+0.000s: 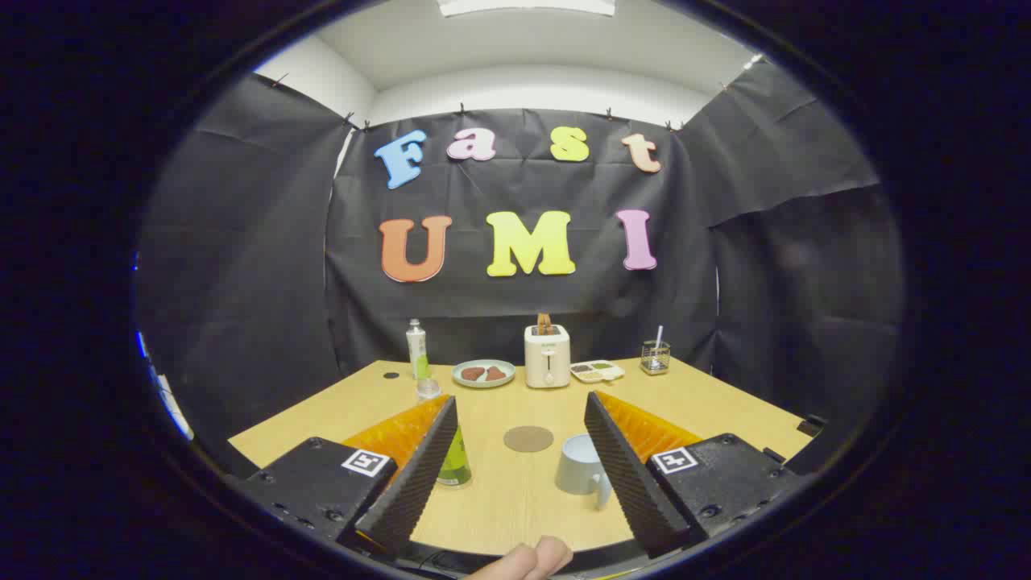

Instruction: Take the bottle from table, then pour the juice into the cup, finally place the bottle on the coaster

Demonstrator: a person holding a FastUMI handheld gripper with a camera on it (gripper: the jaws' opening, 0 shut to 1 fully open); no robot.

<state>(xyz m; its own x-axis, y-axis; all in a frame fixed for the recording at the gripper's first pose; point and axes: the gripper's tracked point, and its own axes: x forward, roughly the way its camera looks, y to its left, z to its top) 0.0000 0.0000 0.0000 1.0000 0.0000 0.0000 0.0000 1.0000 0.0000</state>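
The gripper [519, 451] is seen low over the near edge of a wooden table [725, 403], its two fingers [419, 475] spread wide apart with nothing held between them. The juice bottle [453, 459], green in its lower part with a clear neck, stands upright on the table just behind the left finger, which hides part of it; whether it touches that finger cannot be told. A pale blue cup [581, 467] with a handle stands just beside the right finger, partly covered by it. Between the fingers and a little farther off, a round brown coaster [528, 438] lies flat and bare on the table. Along the far edge a white tube-like bottle [416, 348] is set at the left, then a plate [483, 373] with two dark pieces, a cream toaster [547, 356] with something sticking up from its slot, a small divided tray [597, 370] and a wire holder [655, 358] at the right. A person's fingertips [527, 561] are seen at the near edge, below the gripper.
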